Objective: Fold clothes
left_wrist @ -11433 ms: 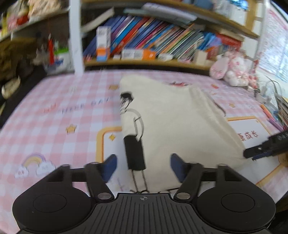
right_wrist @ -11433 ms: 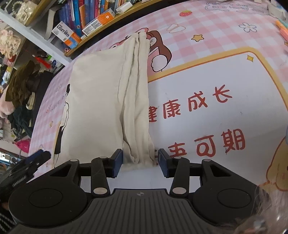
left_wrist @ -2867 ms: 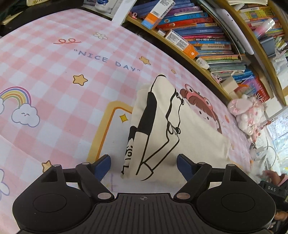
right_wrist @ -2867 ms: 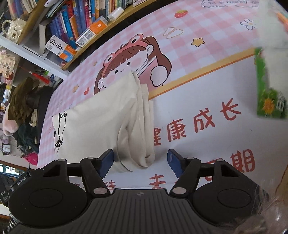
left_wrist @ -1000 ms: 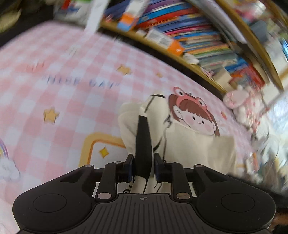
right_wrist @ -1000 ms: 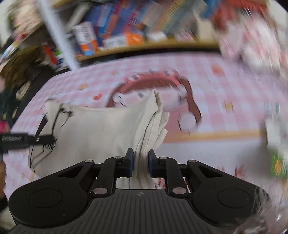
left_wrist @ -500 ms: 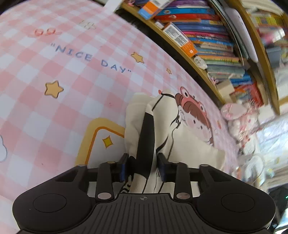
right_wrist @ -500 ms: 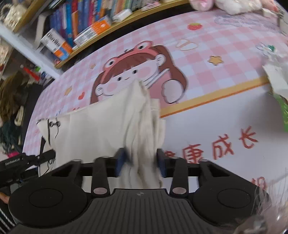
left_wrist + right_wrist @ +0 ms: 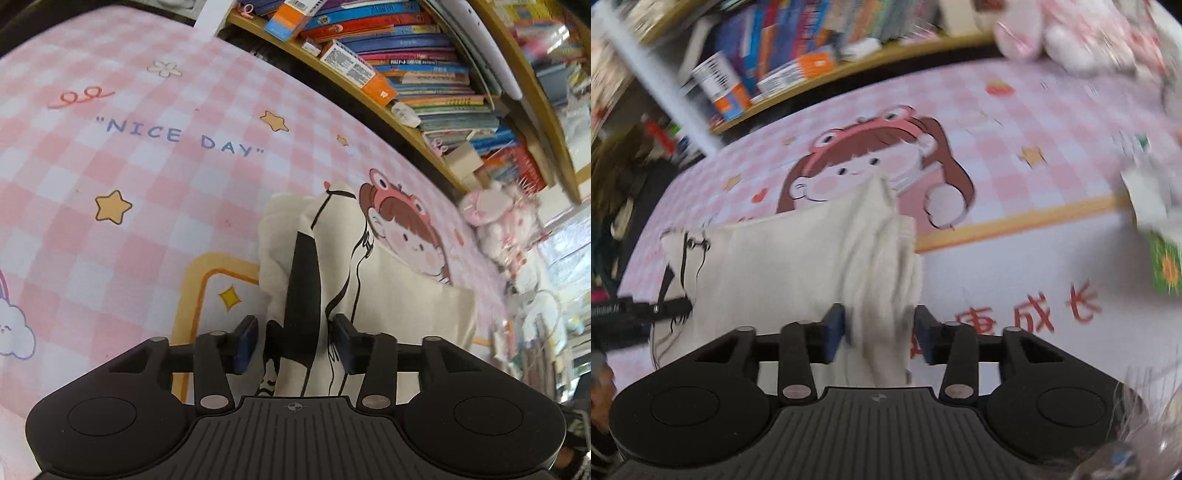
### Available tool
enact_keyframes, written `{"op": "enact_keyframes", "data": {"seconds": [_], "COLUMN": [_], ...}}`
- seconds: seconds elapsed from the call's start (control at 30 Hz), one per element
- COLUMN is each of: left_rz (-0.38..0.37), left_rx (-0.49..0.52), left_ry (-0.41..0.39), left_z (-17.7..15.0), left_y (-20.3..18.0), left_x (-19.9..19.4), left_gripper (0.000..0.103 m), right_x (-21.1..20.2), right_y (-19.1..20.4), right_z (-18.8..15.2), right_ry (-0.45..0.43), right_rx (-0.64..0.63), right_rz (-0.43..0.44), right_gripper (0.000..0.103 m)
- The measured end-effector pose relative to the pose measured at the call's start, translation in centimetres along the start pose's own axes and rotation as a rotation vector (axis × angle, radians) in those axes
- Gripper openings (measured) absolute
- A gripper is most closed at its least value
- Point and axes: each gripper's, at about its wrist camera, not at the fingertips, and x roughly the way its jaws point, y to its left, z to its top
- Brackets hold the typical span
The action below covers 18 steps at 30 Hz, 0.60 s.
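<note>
A cream garment (image 9: 399, 295) with a black line drawing lies folded on the pink checked mat (image 9: 110, 173). Its near left corner stands bunched between the fingers of my left gripper (image 9: 293, 343), whose jaws are opening; the pads stand just clear of the cloth. In the right wrist view the garment (image 9: 783, 258) shows its thick folded right edge between the fingers of my right gripper (image 9: 879, 328). Those jaws are opening too and no longer pinch the cloth. The left gripper's tip (image 9: 635, 310) shows at the garment's far corner.
A wooden shelf of books (image 9: 424, 85) runs along the mat's far edge. A pink plush toy (image 9: 491, 218) sits at the back right. A green and white packet (image 9: 1160, 243) lies on the mat to the right of the garment.
Both grippers were shut on the garment's near corners a second ago. Their jaws have since spread apart and let the cloth go; it now rests on the mat.
</note>
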Motion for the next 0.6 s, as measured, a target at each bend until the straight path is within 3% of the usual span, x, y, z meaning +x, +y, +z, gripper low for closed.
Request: {"op": "enact_keyframes", "data": {"seconds": [0.2, 0.27, 0.43, 0.6], "left_rz": [-0.032, -0.024, -0.032, -0.063], "left_rx": [-0.001, 0.009, 0.012, 0.039], "left_ry": [0.002, 0.004, -0.005, -0.040], "left_z": [0.0, 0.0, -0.3, -0.4], "left_y": [-0.5, -0.8, -0.7, -1.9], "left_x": [0.6, 0.6, 0.3, -1.2], "left_gripper": [0.043, 0.041, 0.018, 0.016], "right_x": [0.3, 0.6, 0.5, -0.9], "right_y": [0.2, 0.2, 0.3, 1.6], "right_z": [0.1, 0.1, 0.3, 0.3], "right_ry": [0.008, 0.015, 0.015, -0.031], "right_rx": [0.022, 0.035, 0.038, -0.028], "right_rz": [0.024, 0.044, 0.071, 0.068], "right_gripper": [0.044, 0.028, 0.019, 0.016]}}
